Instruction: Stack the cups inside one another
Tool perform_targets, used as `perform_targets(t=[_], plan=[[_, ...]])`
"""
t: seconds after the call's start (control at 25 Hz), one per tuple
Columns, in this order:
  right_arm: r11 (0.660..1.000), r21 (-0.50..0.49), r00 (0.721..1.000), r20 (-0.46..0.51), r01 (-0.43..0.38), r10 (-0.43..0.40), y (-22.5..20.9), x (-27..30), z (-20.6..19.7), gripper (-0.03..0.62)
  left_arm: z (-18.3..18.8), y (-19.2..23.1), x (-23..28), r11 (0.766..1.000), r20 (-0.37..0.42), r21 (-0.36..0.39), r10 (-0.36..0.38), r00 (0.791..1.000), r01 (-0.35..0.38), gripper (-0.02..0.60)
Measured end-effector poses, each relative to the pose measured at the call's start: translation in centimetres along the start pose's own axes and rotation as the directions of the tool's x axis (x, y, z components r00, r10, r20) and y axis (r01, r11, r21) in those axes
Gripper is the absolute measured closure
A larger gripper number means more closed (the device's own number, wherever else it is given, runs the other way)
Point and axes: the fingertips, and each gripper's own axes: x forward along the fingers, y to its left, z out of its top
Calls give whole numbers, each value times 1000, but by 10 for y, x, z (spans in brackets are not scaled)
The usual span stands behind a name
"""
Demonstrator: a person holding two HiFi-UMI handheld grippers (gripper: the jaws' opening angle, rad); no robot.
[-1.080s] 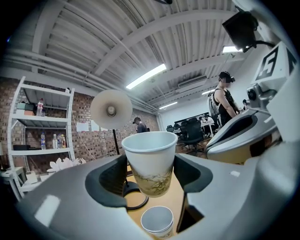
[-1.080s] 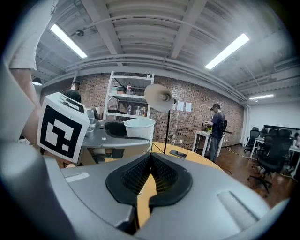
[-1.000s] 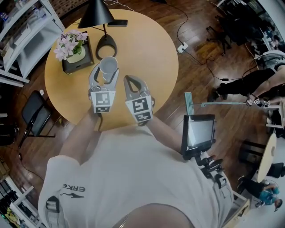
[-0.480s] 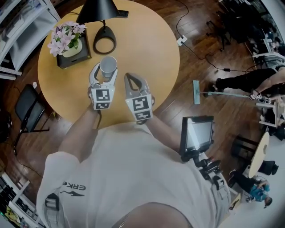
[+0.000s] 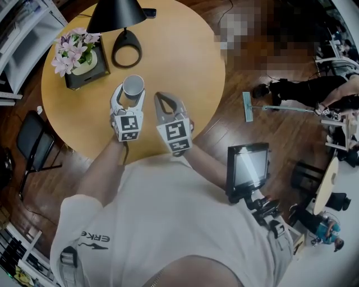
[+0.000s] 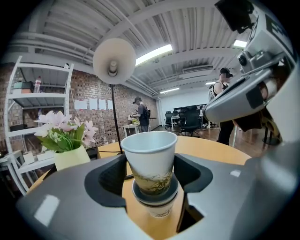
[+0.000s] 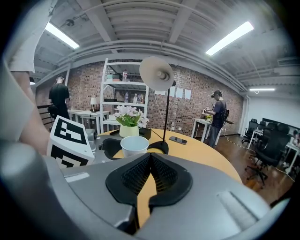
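Note:
A white paper cup with a green print point(image 5: 133, 86) point(image 6: 150, 157) stands upright between the jaws of my left gripper point(image 5: 129, 93) point(image 6: 151, 174), which is shut on it. In the left gripper view its bottom sits in the mouth of a second paper cup point(image 6: 158, 207) standing on the round wooden table point(image 5: 185, 61). That lower cup is hidden in the head view. My right gripper point(image 5: 162, 102) point(image 7: 150, 160) is shut and empty, just right of the left one, and the held cup point(image 7: 134, 146) shows beyond its jaws.
A black lamp point(image 5: 115, 15) with a ring base point(image 5: 126, 54) stands behind the cups. A pot of pink flowers point(image 5: 73, 54) on a dark tray is at the back left, and a phone point(image 5: 149, 12) lies at the far edge. A black chair point(image 5: 31, 146) stands left of the table.
My left gripper has come down with the cup towards the table. The right gripper has sunk a little beside it, still shut.

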Motion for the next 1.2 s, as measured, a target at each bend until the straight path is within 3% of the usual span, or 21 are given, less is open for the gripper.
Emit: perform_targets(t=[0.68, 1.0, 1.2], plan=[[1000, -9, 1000, -10, -8, 8, 5, 4, -1, 580, -23, -8, 5, 999, -52, -17, -50, 997, 50, 270], [1000, -4, 1000, -11, -8, 8, 6, 5, 0, 580, -24, -10, 3, 997, -51, -27, -75, 996, 74, 224], [1000, -5, 1000, -7, -8, 8, 6, 5, 3, 580, -23, -11, 0, 992, -55, -78, -106, 993, 102, 206]])
